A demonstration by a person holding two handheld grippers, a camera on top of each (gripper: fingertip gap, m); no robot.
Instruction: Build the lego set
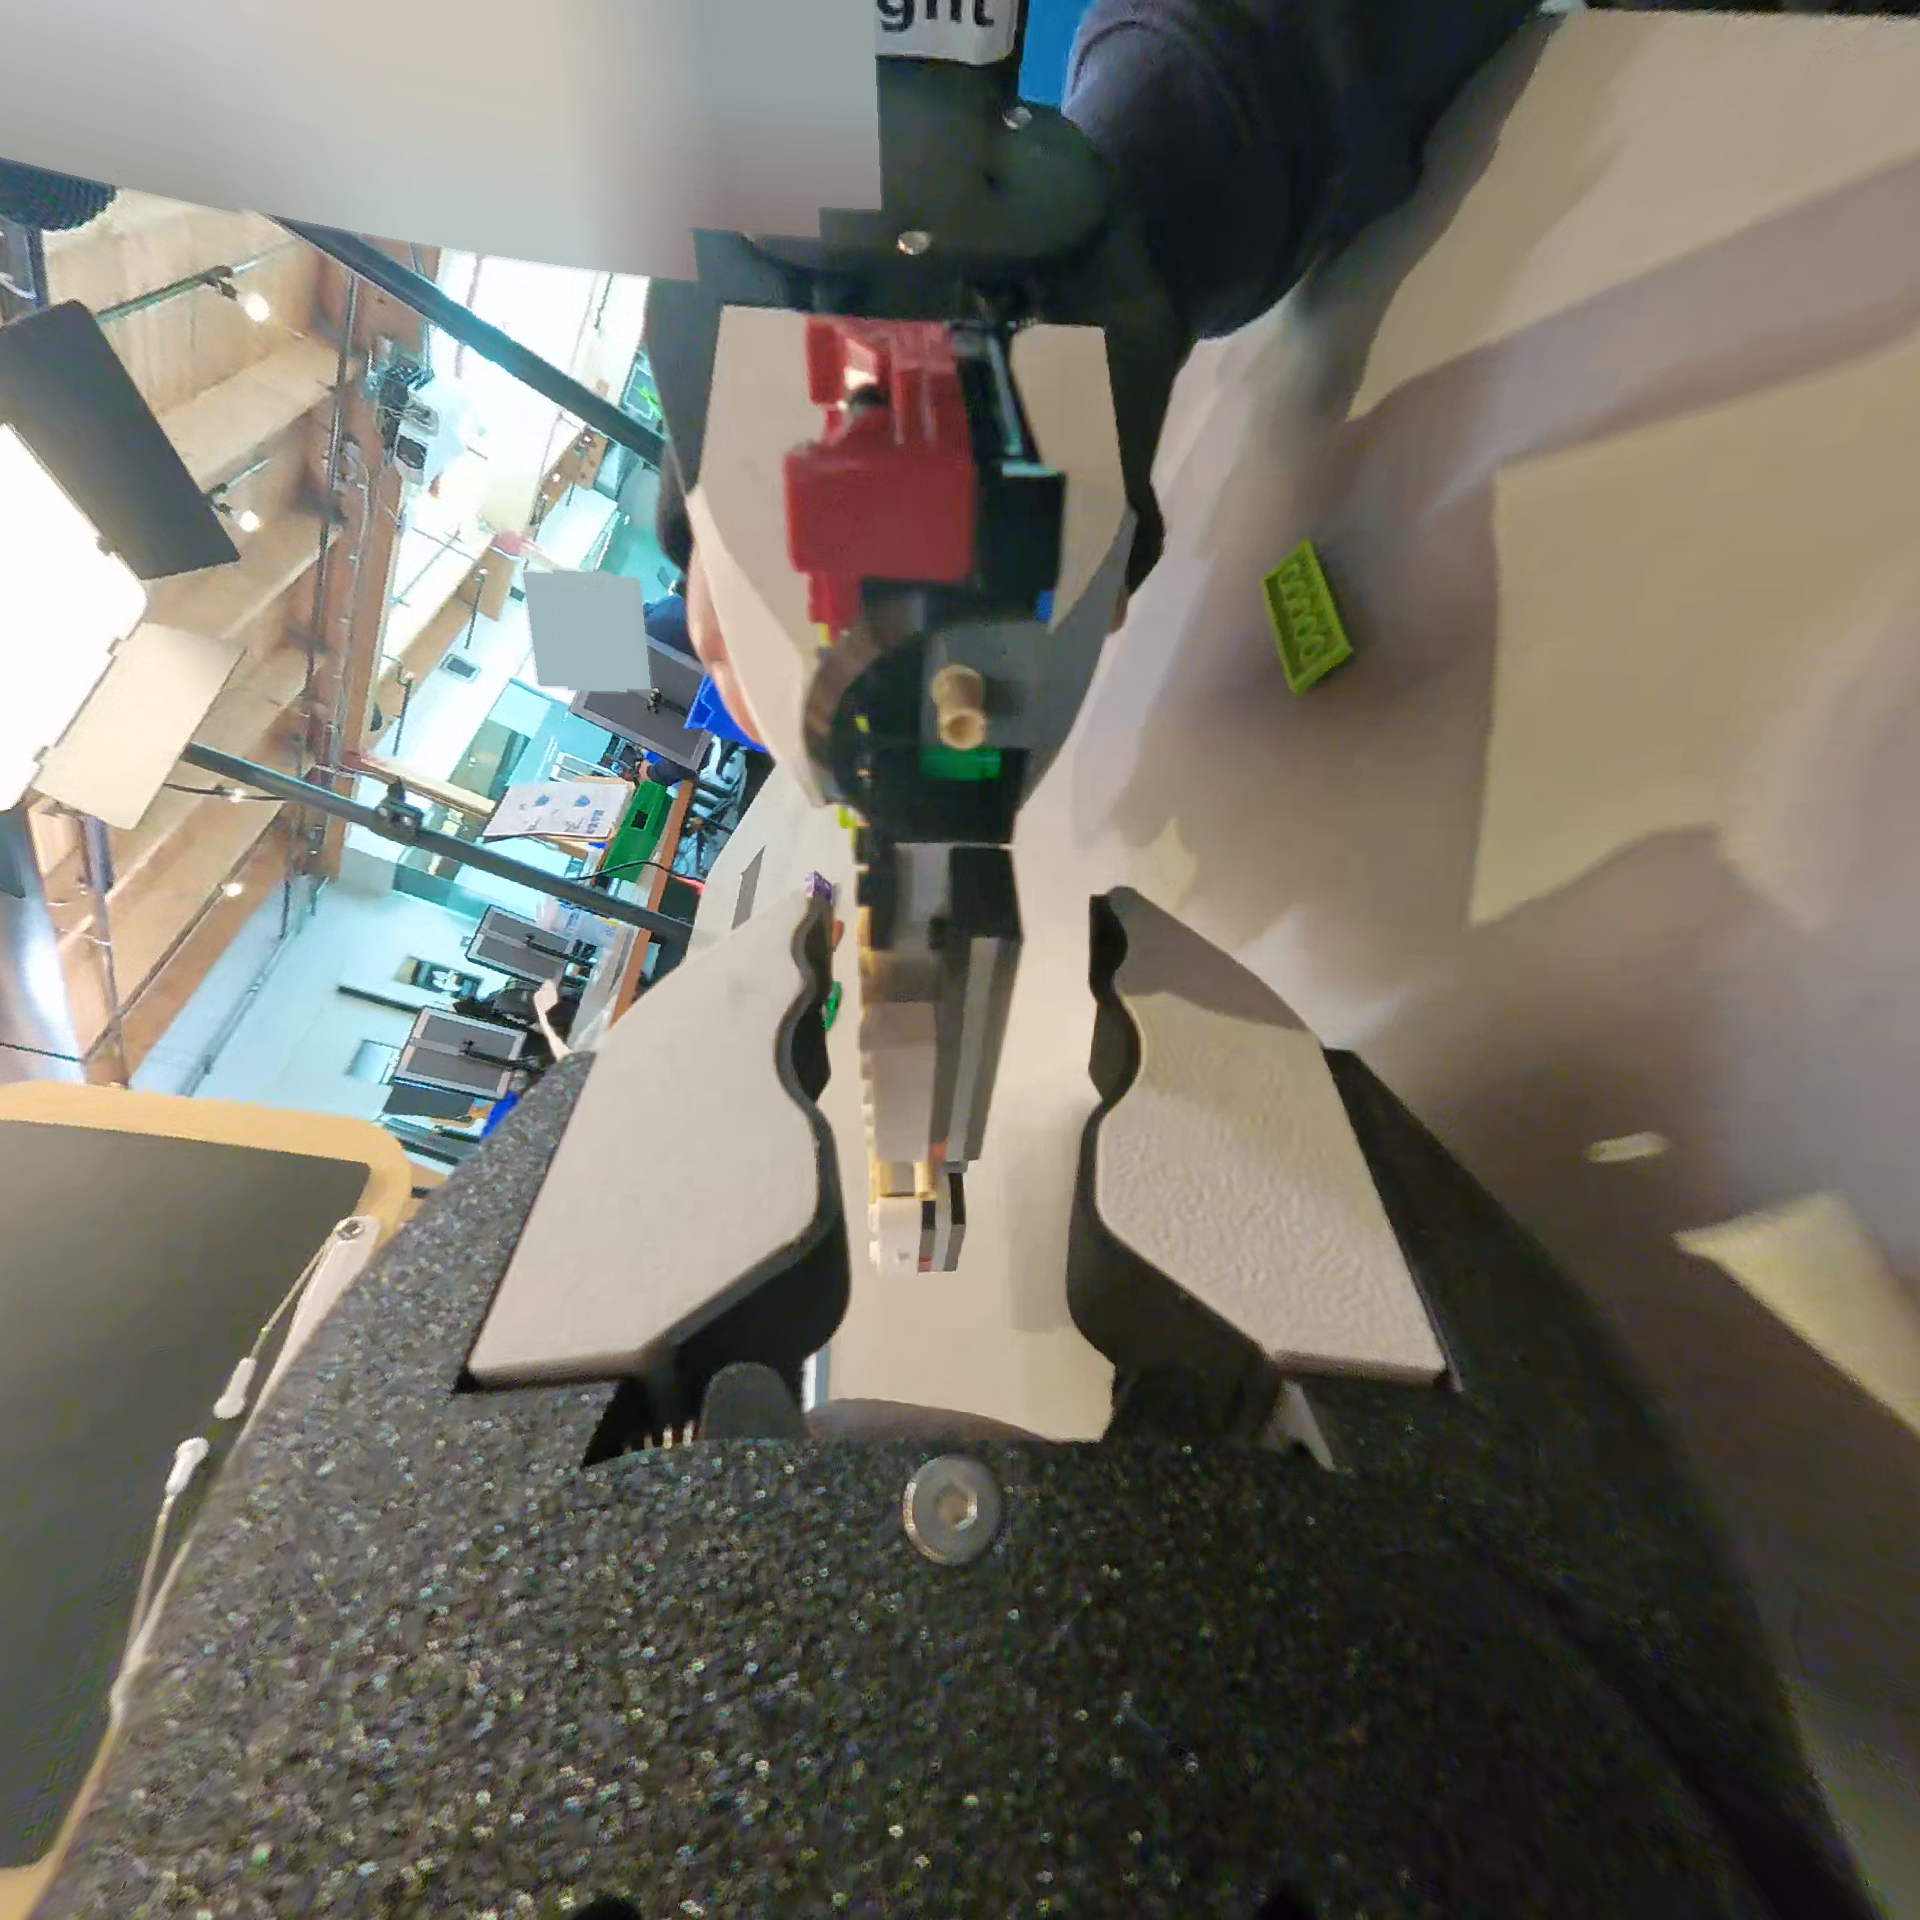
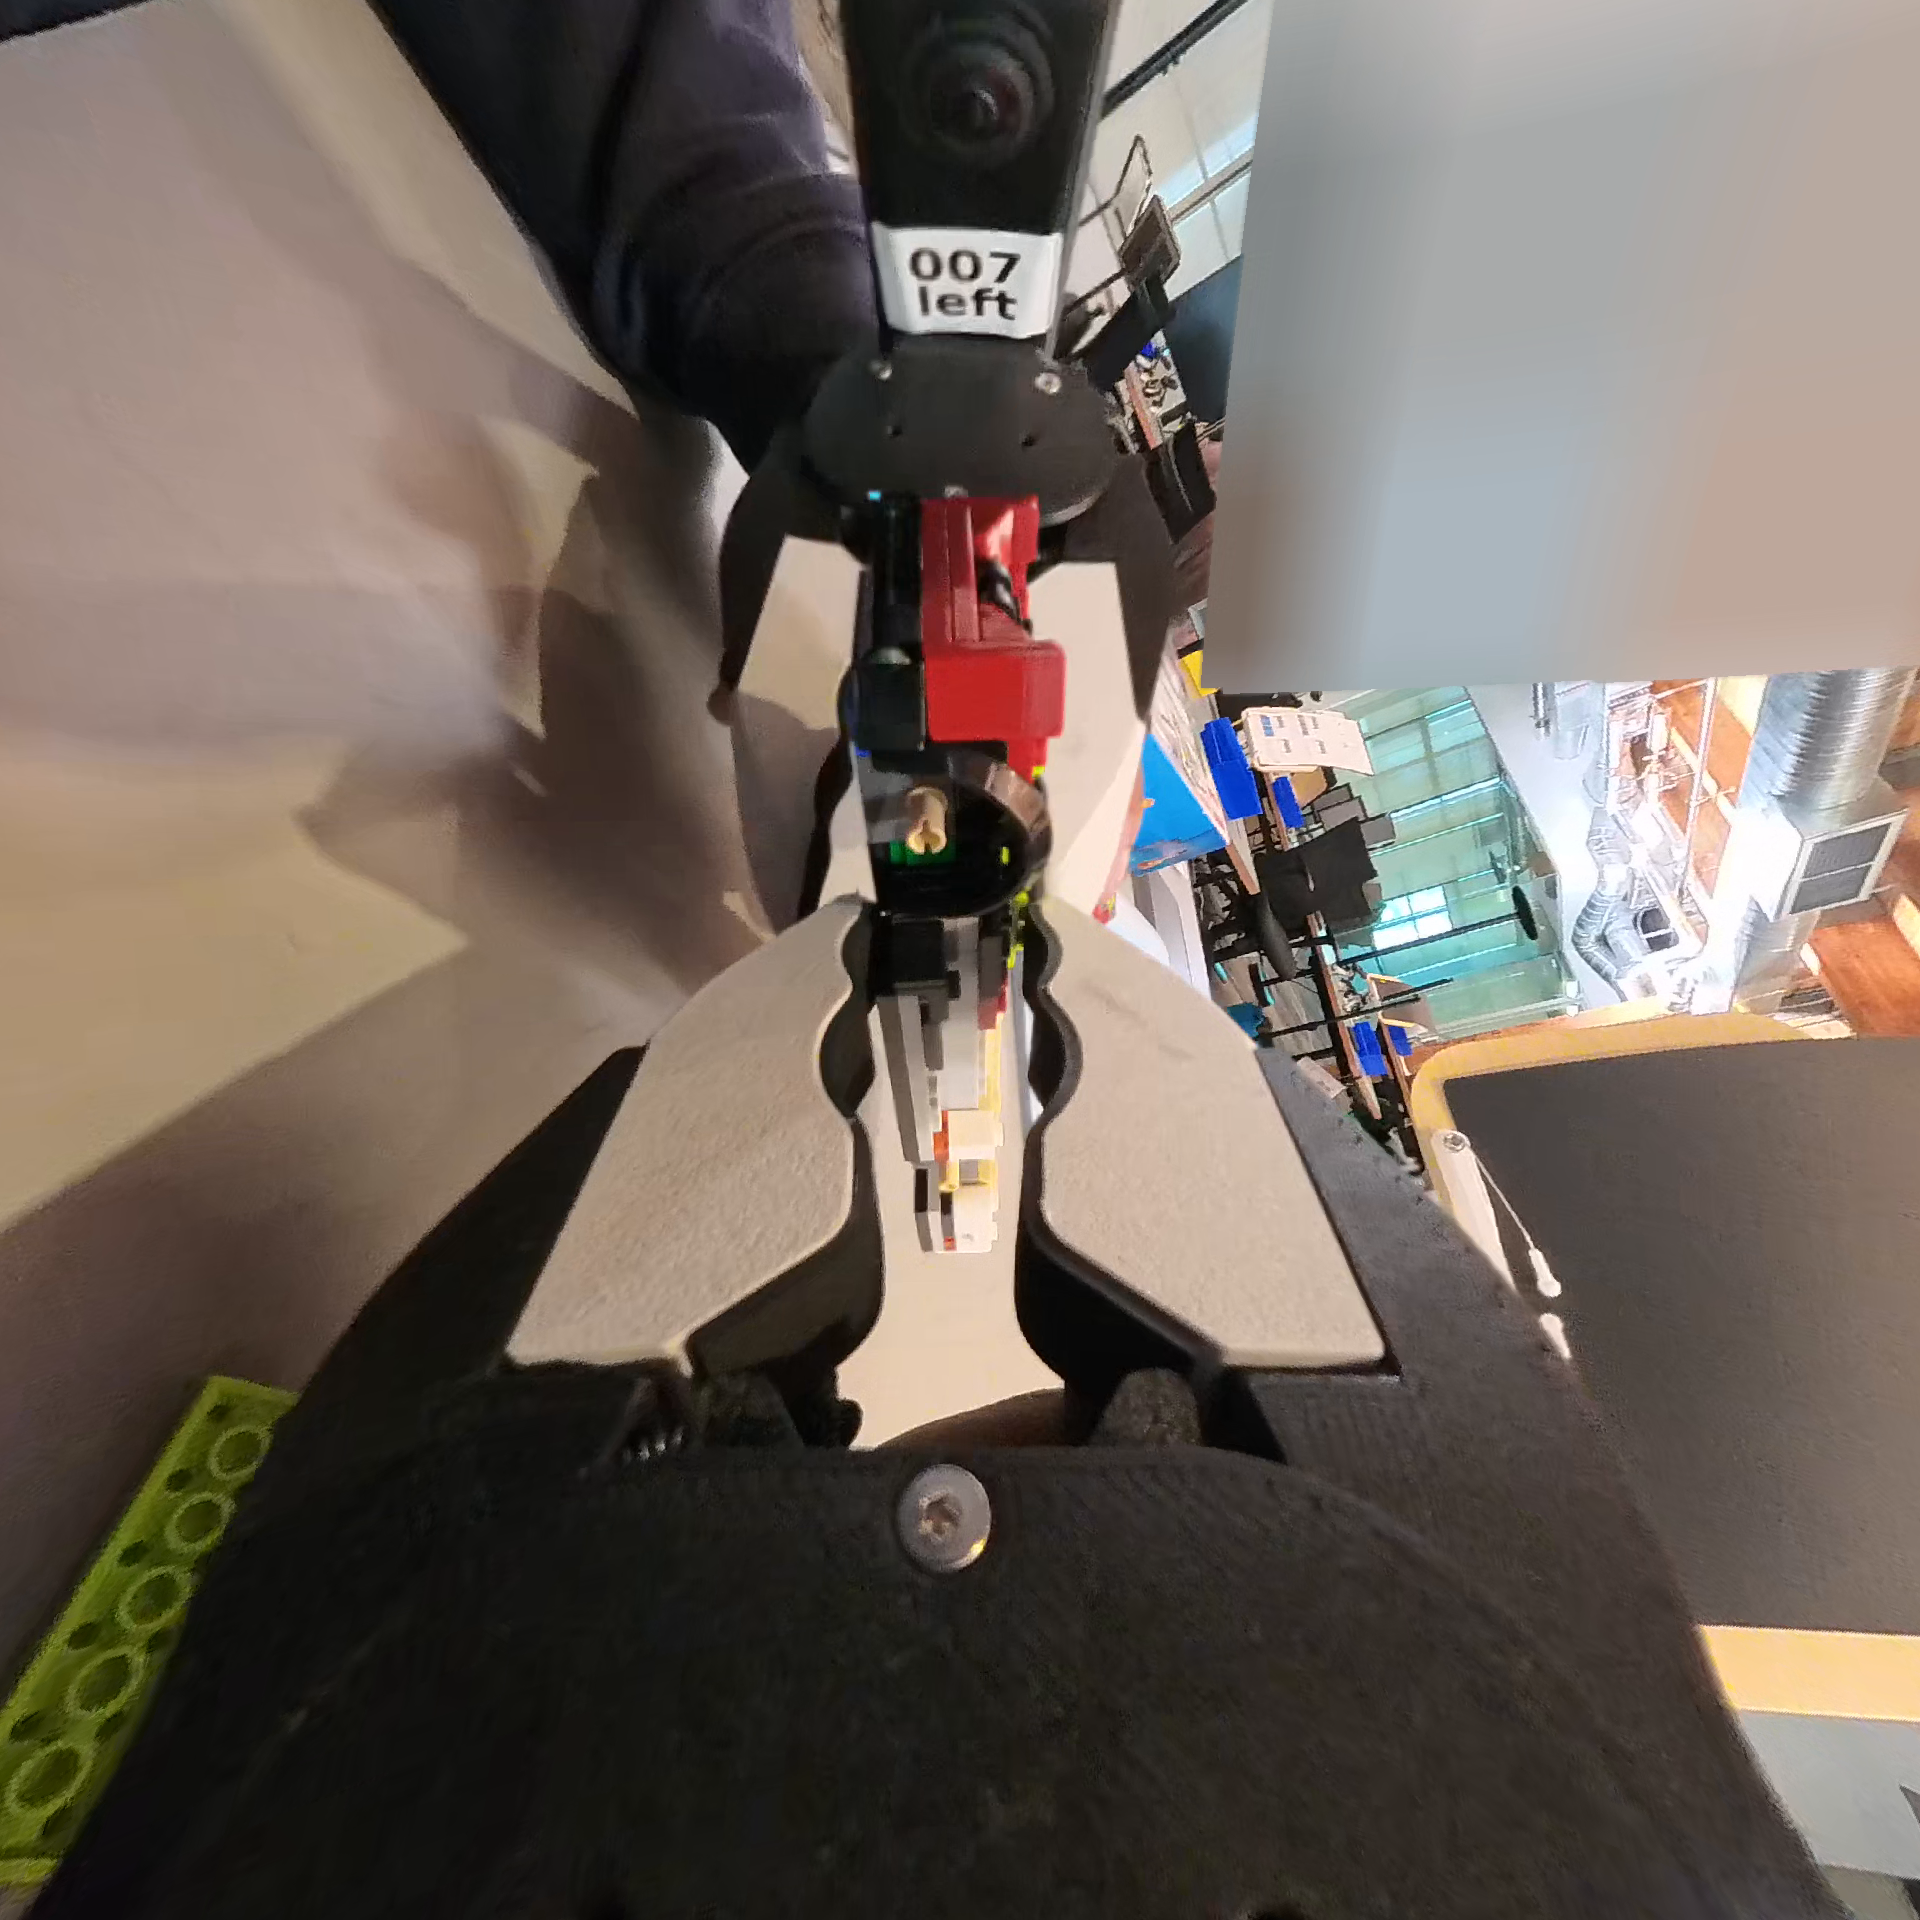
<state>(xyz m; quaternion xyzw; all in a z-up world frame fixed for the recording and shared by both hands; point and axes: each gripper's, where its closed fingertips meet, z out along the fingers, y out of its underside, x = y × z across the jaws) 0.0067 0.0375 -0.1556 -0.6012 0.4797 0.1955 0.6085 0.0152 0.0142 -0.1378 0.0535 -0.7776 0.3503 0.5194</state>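
While the right tongs point(image 2: 948, 971) are clamping one long grey, black and red brick model point(image 2: 940, 1081), the left tongs point(image 1: 961, 940) are gaping wide around it, near one lime brick point(image 1: 1307, 615) on the desk point(image 1: 1662, 416).

Light: bright and even; a white panel lamp point(image 1: 42, 613) glares at nine o'clock.
Shadows: soft grey patches across the tabletop point(image 1: 1558, 343).
Blur: streaks toward three o'clock.
Distortion: strong fisheye bending at all edges.

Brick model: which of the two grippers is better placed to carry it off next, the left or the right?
Probably the right. The right gripper has both pads pressed on the brick model. The left gripper stands open, with a gap on each side of the model, so it would have to close first.
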